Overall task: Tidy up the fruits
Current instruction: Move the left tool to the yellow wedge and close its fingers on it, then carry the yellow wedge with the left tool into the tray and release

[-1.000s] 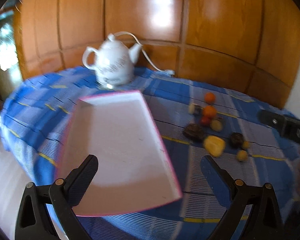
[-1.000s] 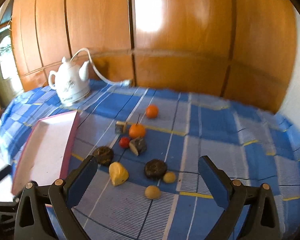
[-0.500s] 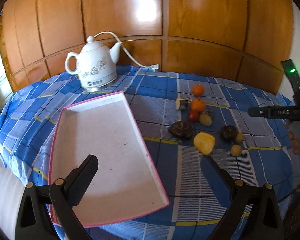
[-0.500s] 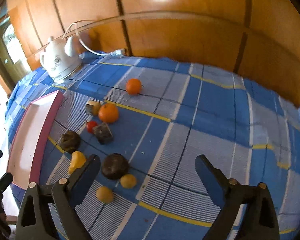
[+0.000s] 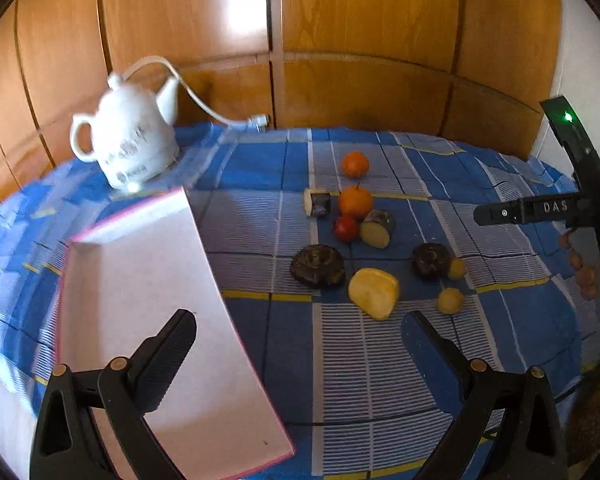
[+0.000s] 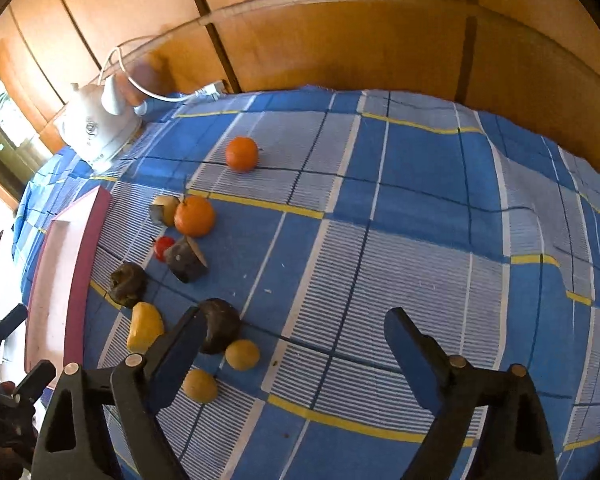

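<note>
Several fruits lie loose on the blue checked cloth: two oranges (image 5: 355,164) (image 5: 355,201), a small red fruit (image 5: 346,228), two dark round ones (image 5: 318,266) (image 5: 431,260), a yellow piece (image 5: 374,292) and two small yellow fruits (image 5: 450,301). A white tray with a pink rim (image 5: 140,300) lies to their left. My left gripper (image 5: 296,332) hangs open and holds nothing, its left finger over the tray's near end. My right gripper (image 6: 296,320) is closing above the cloth with nothing gripped. Its left finger is next to a dark fruit (image 6: 220,328) and a small yellow fruit (image 6: 242,354).
A white electric kettle (image 5: 128,148) with its cord stands at the back left, behind the tray. Wooden wall panels (image 5: 380,80) close off the table's far side. A person's hand (image 5: 580,268) holds the other tool at the right edge. Bare cloth (image 6: 440,220) stretches right of the fruit.
The left view has swung right, so the tray sits further left and the fruit nearer the middle. The right gripper has dropped toward the nearest fruits and its jaws have narrowed a little.
</note>
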Demonstrator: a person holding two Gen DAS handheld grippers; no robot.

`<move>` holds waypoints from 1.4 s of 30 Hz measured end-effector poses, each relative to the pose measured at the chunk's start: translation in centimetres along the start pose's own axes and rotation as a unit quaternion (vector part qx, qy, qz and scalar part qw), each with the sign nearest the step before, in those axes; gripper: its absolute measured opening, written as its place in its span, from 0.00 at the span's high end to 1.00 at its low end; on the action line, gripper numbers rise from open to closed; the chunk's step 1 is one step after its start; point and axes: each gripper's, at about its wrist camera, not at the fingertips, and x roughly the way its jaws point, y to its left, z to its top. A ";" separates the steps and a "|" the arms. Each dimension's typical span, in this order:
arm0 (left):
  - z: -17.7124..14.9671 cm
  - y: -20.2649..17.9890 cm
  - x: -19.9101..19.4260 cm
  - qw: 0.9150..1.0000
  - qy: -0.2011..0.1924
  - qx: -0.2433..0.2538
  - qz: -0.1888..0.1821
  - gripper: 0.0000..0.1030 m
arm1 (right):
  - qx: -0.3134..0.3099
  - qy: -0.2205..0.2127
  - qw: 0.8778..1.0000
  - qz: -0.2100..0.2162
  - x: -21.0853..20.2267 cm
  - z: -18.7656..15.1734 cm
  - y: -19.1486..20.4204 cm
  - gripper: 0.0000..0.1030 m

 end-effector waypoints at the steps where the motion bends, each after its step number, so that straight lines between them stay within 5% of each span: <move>1: 0.2 0.1 0.3 1.000 0.010 -0.003 -0.004 0.00 | 0.004 0.004 1.000 0.003 0.1 0.0 -0.1 0.12; 6: 1.2 0.3 1.2 1.000 0.025 0.006 0.001 0.04 | 0.011 0.010 1.000 0.008 0.0 -0.1 -0.3 0.14; 8: 1.5 -0.1 1.7 0.999 0.033 0.012 -0.011 0.19 | 0.012 0.013 1.000 0.011 0.0 -0.1 -0.3 0.15; 15: 1.7 -3.6 4.8 0.993 0.089 0.026 -0.074 0.38 | 0.013 0.007 1.000 0.021 -0.5 0.1 -0.2 0.15; 22: 2.3 -5.9 8.5 0.992 0.111 0.020 -0.051 0.39 | 0.026 -0.001 0.999 0.032 -0.8 0.2 -0.6 0.15; 24: 2.0 -5.8 9.5 0.992 0.118 0.017 -0.045 0.55 | 0.030 -0.003 0.999 0.036 -0.8 0.3 -0.7 0.15; 25: 1.8 -5.8 9.8 0.992 0.114 0.015 -0.044 0.55 | 0.030 -0.003 0.999 0.040 -0.8 0.3 -0.7 0.16; 30: 1.3 -5.3 8.8 0.995 0.086 0.005 -0.059 0.64 | -0.003 0.023 0.998 0.051 0.3 0.1 0.4 0.46; 32: 1.3 -5.3 7.7 0.996 0.070 0.011 -0.063 0.72 | -0.024 0.039 0.997 0.059 0.9 -0.1 1.2 0.49; 35: 1.2 -5.1 6.6 0.996 0.055 0.014 -0.075 0.73 | -0.067 0.068 0.993 0.066 2.0 -1.0 2.8 0.49; 42: 0.7 -4.8 5.8 0.995 0.042 0.004 -0.094 0.73 | -0.098 0.102 0.989 0.042 4.4 -2.2 3.9 0.68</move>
